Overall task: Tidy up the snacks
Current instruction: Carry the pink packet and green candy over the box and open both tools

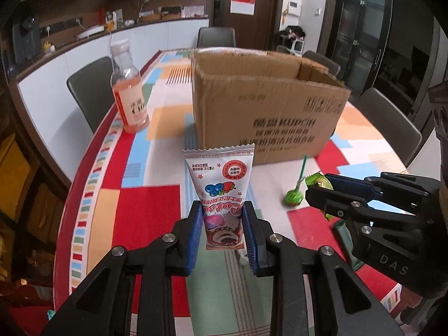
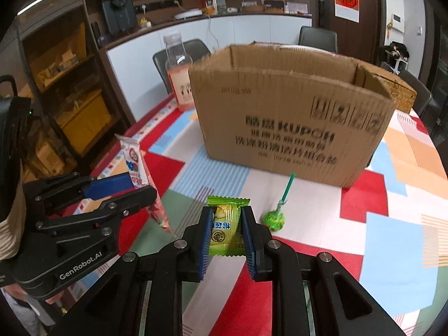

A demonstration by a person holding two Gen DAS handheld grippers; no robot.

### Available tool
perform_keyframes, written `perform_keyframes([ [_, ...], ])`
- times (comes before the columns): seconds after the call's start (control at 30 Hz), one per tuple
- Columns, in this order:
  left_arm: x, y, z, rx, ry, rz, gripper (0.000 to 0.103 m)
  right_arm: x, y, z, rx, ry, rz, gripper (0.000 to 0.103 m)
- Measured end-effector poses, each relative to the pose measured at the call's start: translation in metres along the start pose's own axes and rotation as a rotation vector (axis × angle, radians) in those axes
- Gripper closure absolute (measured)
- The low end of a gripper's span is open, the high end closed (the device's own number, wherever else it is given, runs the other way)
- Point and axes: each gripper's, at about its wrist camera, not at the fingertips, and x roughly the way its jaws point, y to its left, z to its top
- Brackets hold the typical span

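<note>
My left gripper [image 1: 222, 212] is shut on a white cake-roll snack packet [image 1: 219, 179] with berries printed on it, held upright above the table; it also shows in the right wrist view [image 2: 140, 173]. My right gripper [image 2: 225, 218] is shut on a green-and-yellow wrapped candy [image 2: 225, 224], seen from the left wrist view too [image 1: 317, 182]. An open cardboard box [image 1: 266, 106] [image 2: 288, 120] stands just beyond both grippers. A green lollipop [image 1: 292, 196] [image 2: 274, 219] lies on the table in front of the box.
A bottle of pink drink [image 1: 128, 92] [image 2: 179, 78] stands left of the box. The table has a colourful patterned cloth [image 1: 156, 204] [image 2: 392, 238]. Grey chairs [image 1: 89, 89] surround it. Another green wrapper [image 1: 347, 240] lies under the right gripper.
</note>
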Motion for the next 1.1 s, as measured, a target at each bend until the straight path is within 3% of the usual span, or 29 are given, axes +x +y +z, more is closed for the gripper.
perform_keyframes([
  [0.73,-0.048,-0.037,0.08,0.078,-0.22,-0.027,0.075,-0.065,-0.034,0.058,0.018,-0.228,-0.052,0.081],
  [1.1,-0.038,-0.045,0.143,0.126,-0.284,0.01,0.075,-0.052,-0.072,0.113,0.063,-0.251,-0.085,0.081],
])
